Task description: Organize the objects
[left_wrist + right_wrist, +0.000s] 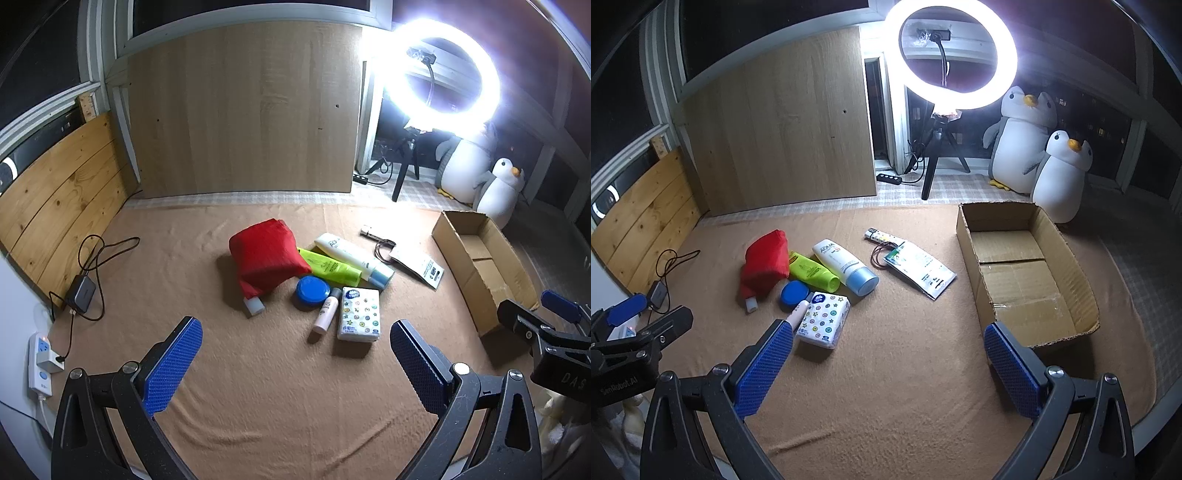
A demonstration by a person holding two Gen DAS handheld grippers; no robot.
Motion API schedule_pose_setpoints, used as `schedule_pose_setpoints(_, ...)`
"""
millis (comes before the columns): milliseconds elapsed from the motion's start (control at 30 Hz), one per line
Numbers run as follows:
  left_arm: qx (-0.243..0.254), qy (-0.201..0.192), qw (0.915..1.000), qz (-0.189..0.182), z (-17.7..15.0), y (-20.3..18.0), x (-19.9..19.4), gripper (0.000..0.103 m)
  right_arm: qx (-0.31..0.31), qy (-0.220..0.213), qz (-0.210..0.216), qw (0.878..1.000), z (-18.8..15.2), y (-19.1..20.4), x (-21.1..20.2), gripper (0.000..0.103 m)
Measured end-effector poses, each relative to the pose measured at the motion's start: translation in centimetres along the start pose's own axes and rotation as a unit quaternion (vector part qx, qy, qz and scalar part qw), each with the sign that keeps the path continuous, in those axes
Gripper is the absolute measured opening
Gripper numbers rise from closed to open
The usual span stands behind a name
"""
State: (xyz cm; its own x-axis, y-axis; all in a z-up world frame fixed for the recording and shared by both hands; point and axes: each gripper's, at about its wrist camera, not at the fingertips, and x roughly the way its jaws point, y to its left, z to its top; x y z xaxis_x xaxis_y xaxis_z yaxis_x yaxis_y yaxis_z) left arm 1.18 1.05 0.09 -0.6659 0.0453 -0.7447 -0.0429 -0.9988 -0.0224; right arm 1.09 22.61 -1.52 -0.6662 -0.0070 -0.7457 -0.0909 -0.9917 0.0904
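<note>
A: Left wrist view. What bounds the working area?

B: The tan blanket (295,387) ends at wooden panels (243,110) behind and to the left. The left gripper (295,354) hangs over bare blanket, its jaws spread wide and holding nothing. The cardboard box (480,266) lies at the right edge, with the right gripper (546,321) just in front of it.

A: And the objects?

B: They cluster mid-blanket: a red pouch (266,254), a green tube (328,267), a white tube (354,254), a blue lid (312,290), a small pink bottle (327,312) and a tissue pack (359,314), mostly touching.

A: Right wrist view?

B: The right gripper (888,354) is likewise spread wide and holding nothing over open blanket between cluster and box (1027,273). A flat sachet (923,269) lies apart, nearer the box. Two plush penguins (1060,177) stand beyond it.
</note>
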Motion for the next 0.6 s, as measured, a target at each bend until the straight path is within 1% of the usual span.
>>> schedule_pose_setpoints(600, 0.000, -0.002, 1.0000, -0.001, -0.30, -0.13, -0.29, 0.103, 0.004, 0.002, 0.000, 1.000, -0.13, 0.03, -0.29, 0.102)
